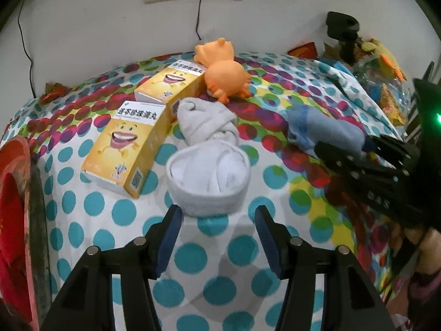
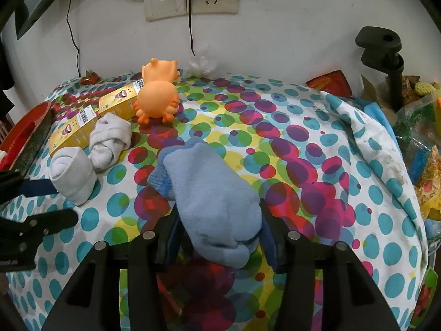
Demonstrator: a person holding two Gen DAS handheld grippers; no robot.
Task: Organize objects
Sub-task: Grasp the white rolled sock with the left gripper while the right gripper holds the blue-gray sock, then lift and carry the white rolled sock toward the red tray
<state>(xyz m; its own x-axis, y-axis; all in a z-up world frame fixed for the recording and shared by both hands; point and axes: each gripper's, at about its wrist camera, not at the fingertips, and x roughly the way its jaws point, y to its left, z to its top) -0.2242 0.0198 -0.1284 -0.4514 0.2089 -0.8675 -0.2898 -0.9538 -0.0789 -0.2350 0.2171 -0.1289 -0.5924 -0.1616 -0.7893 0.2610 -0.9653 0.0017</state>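
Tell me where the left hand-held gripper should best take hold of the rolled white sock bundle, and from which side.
Probably across the rolled white sock bundle at its thick folded cuff band, coming from the near side, where the left hand-held gripper already faces it with open jaws. The band forms a round, firm ring narrower than the gap; the yellow cardboard box stands close beside it on the box side.

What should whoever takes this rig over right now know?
Left gripper: open, nothing between its jaws, just short of the rolled white sock.
Right gripper: around the blue sock; grip unclear.
Knotted white sock, two yellow boxes and orange toys sit together on the dotted cloth.
Done: cannot tell.
Left: socks still loose.
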